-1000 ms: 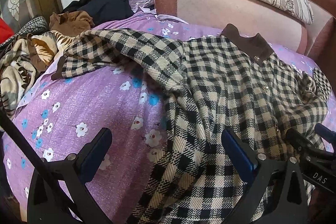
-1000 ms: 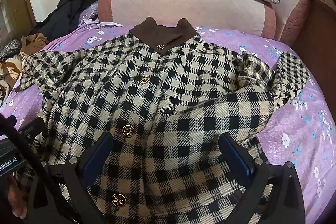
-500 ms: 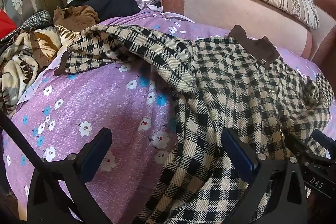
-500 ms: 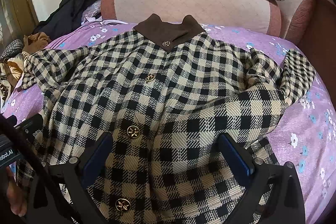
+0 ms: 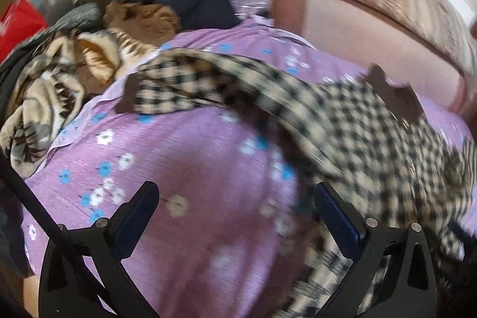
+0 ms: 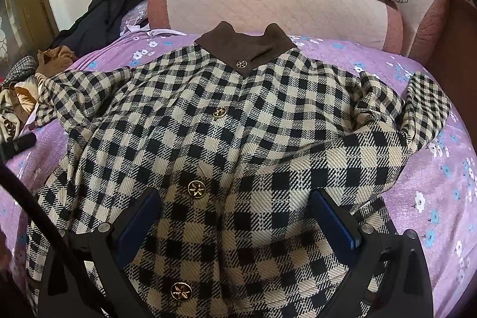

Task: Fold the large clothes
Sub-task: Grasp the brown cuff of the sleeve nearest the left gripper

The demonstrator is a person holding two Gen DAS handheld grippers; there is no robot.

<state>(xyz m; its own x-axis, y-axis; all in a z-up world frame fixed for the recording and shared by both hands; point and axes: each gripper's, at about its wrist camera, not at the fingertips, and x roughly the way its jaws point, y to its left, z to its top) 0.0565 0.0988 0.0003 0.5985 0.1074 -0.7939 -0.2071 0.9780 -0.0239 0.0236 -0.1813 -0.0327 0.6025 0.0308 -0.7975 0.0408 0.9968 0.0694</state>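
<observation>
A: In your left wrist view, what is hard to see?

B: At the far left edge a pile of patterned clothes is cut off by the frame. Most of this view is blurred, and at the upper right the striped cushion is only smears. Your left gripper has its fingers wide apart over the purple flowered sheet, holding nothing.

A: And where is the checked coat?

B: In your right wrist view the checked coat lies spread in the middle of the frame, buttons up, with the brown collar toward the top. Its lower hem is hidden behind your right gripper, whose fingers are also wide and empty. At the right, one sleeve is folded over itself.

A: The room?

B: A pink padded headboard stands behind the coat, and dark garments lie at the upper left.
</observation>
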